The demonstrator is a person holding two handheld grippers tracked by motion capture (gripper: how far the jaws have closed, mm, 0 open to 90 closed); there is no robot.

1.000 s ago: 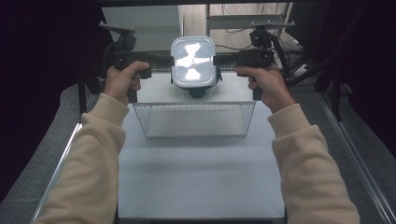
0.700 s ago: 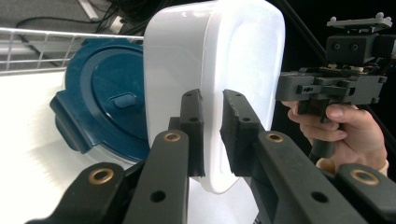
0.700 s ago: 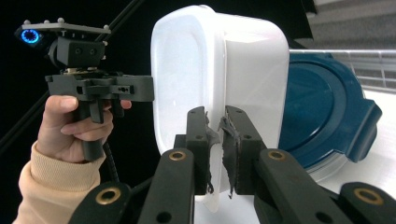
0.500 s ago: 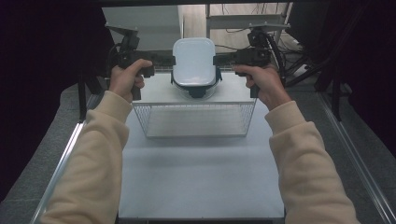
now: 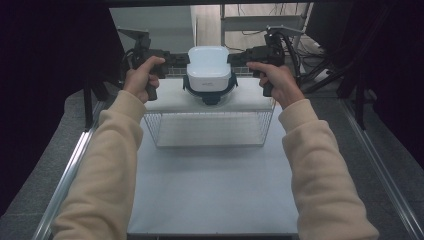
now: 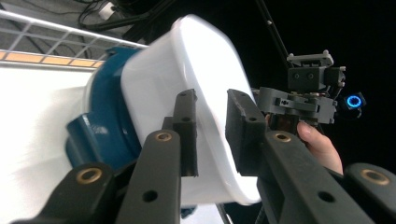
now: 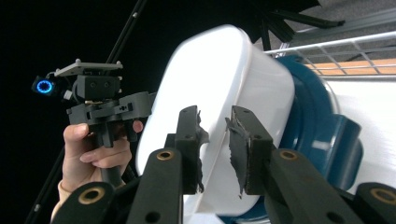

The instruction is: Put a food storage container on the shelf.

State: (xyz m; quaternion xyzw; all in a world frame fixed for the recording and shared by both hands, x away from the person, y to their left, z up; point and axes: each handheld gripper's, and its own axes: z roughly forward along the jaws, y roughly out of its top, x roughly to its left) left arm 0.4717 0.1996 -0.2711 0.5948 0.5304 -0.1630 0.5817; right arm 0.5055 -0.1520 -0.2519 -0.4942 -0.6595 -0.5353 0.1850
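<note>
Two grippers, left gripper (image 5: 186, 59) and right gripper (image 5: 231, 57), clamped on opposite rims of white container (image 5: 208, 68). Held above wire basket (image 5: 210, 127), blue lid (image 5: 210, 95) underneath.

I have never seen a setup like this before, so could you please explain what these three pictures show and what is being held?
No robot is here: a person holds a handheld two-jaw gripper in each hand. The high view looks down from above the person's side of the table; the left gripper is on its left, the right gripper on its right. The other two pictures come from small cameras riding on each gripper, looking along its two black jaws.

Between them, the grippers pinch the opposite edges of a white container that sits in a dark blue piece, holding it up above a white shelf. In the left gripper view the jaws close on the container's rim; the right gripper view shows the same from the other side. In front of the shelf stands a wire basket.
</note>
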